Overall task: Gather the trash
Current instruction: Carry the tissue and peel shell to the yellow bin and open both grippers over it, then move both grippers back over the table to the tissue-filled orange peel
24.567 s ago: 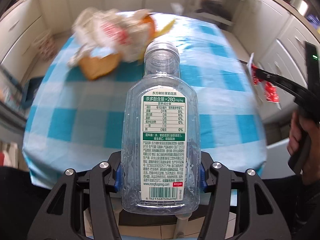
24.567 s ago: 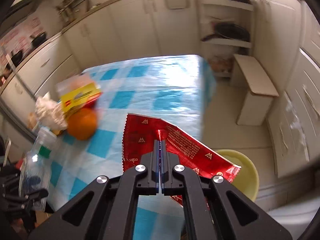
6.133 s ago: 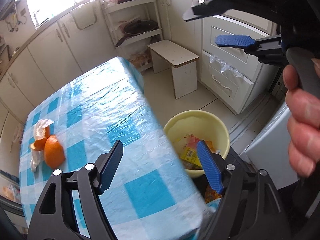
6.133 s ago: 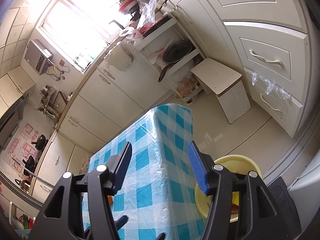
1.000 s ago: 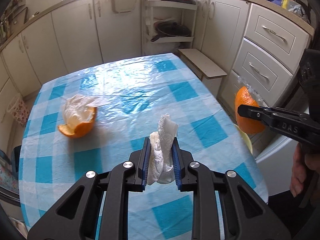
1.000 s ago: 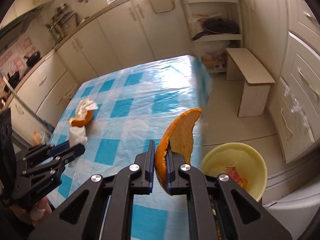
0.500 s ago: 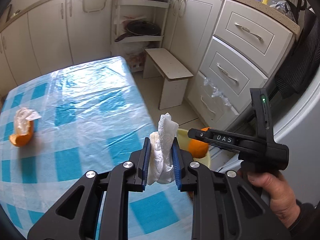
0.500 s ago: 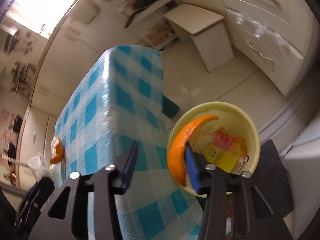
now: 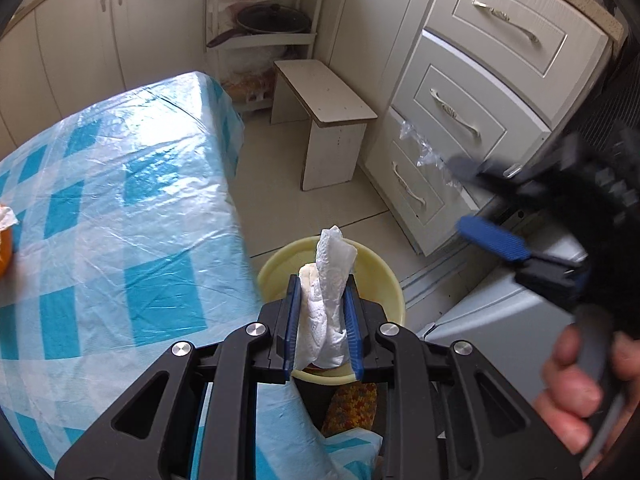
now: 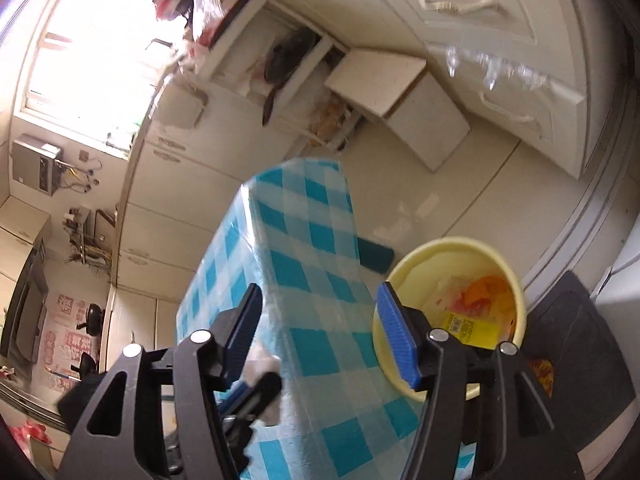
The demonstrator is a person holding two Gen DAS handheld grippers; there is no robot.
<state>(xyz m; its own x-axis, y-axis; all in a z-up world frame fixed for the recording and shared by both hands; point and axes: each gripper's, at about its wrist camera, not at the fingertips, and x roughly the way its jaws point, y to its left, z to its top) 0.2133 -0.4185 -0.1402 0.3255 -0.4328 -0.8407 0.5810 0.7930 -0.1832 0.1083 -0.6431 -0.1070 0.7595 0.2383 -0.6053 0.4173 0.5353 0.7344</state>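
L fingers point(image 9: 295, 316) pinch tissue point(image 9: 326, 300) over bin point(image 9: 394, 284).

Cream kitchen, daylight pouring in

Sun is glaring through the window point(image 10: 88, 44) and shining off the pale tiled floor point(image 9: 276, 184); cream cupboards point(image 9: 76, 36) are lining the far wall, a drawer unit point(image 9: 476, 100) is standing at the right, a low stool point(image 9: 328, 120) is sitting beside the open corner shelves point(image 9: 260, 20), and a blue-checked tablecloth point(image 9: 120, 216) is covering the table

A table under a blue-and-white checked plastic cloth point(image 9: 120, 216) is bearing an orange peel point(image 9: 4, 248) at its left edge.
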